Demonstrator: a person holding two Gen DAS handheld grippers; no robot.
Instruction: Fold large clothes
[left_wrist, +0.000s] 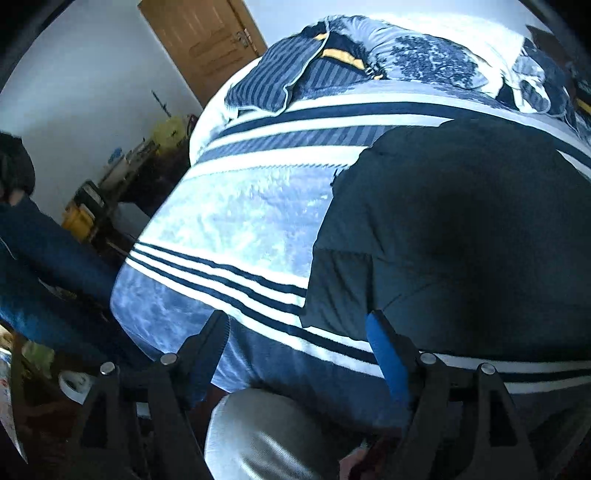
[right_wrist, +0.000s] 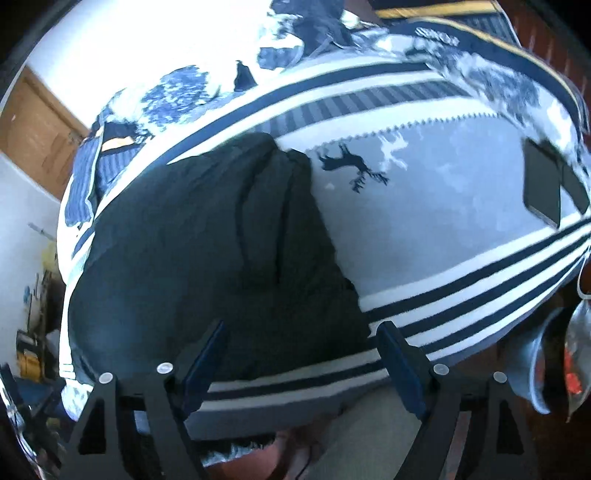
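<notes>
A large dark garment (left_wrist: 454, 236) lies spread flat on the bed, folded into a rough block; in the right wrist view the same garment (right_wrist: 207, 251) fills the left half. My left gripper (left_wrist: 299, 328) hangs above the bed's near edge, just left of the garment's near corner, jaws wide open and holding nothing. One blue-padded finger (left_wrist: 384, 354) overlaps the garment's corner in the picture. My right gripper (right_wrist: 301, 343) hovers over the garment's near right edge, jaws also open and empty.
The bed wears a blue and white striped blanket (left_wrist: 236, 221) with a deer pattern (right_wrist: 351, 166). Crumpled bedding and a striped pillow (left_wrist: 273, 77) lie at the far end. A dark flat device (right_wrist: 545, 184) rests on the blanket at right. A wooden door (left_wrist: 207, 40) and cluttered shelves (left_wrist: 110, 184) stand left.
</notes>
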